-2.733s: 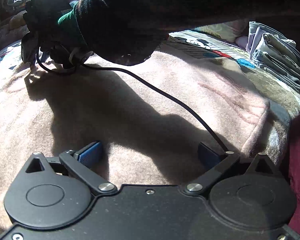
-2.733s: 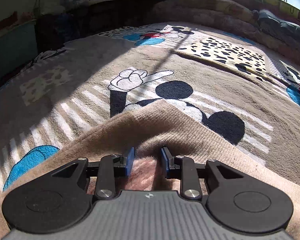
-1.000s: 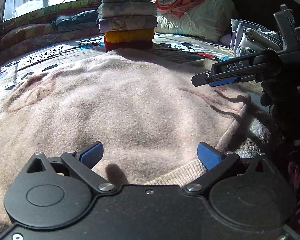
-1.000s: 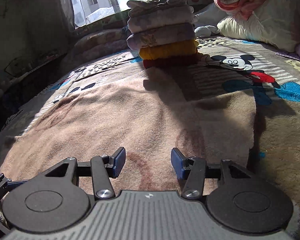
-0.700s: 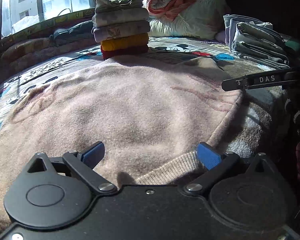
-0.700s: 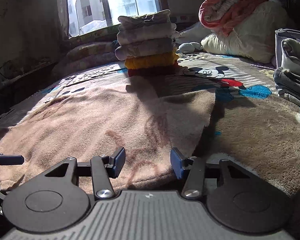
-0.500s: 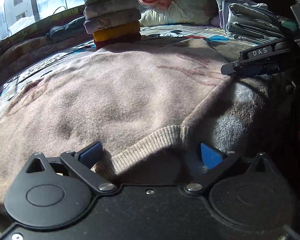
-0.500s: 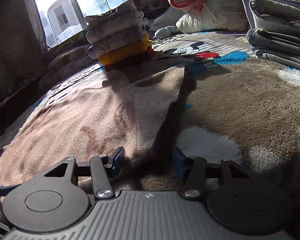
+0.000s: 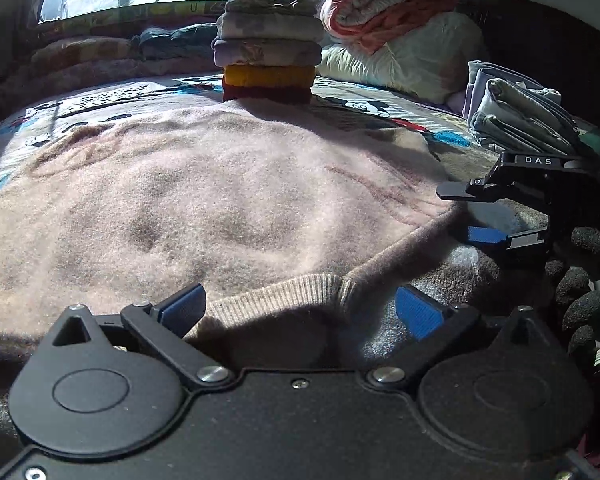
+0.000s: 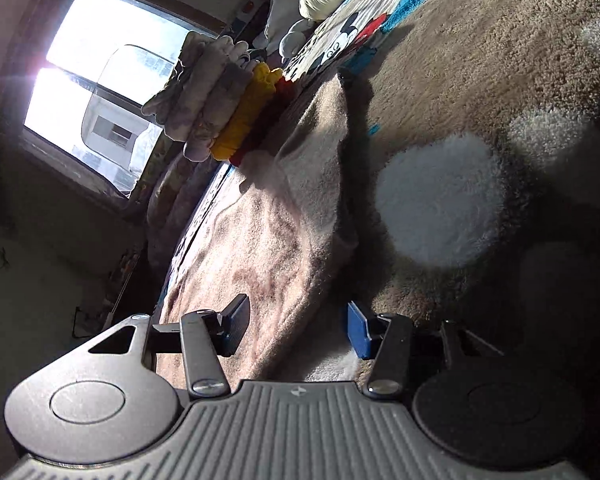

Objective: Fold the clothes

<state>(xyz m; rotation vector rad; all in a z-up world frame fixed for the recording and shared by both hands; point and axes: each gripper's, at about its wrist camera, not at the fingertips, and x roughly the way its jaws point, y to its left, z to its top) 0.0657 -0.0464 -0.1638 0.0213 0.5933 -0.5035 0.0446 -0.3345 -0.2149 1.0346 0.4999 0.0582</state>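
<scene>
At the ribbed hem (image 9: 284, 296), left gripper (image 9: 300, 308) and right gripper (image 10: 296, 326) spread — closing shallow probably slips the pink sweater (image 9: 204, 192), maybe snagging the blanket (image 10: 480, 92).

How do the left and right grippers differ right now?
The left gripper is held level at the sweater's ribbed hem; the right gripper is rolled sideways at the sweater's side edge. The left's jaws straddle the hem side by side, while the right's sit one above the edge and one below. Both are open, blue-padded, and gripping nothing yet.
</scene>
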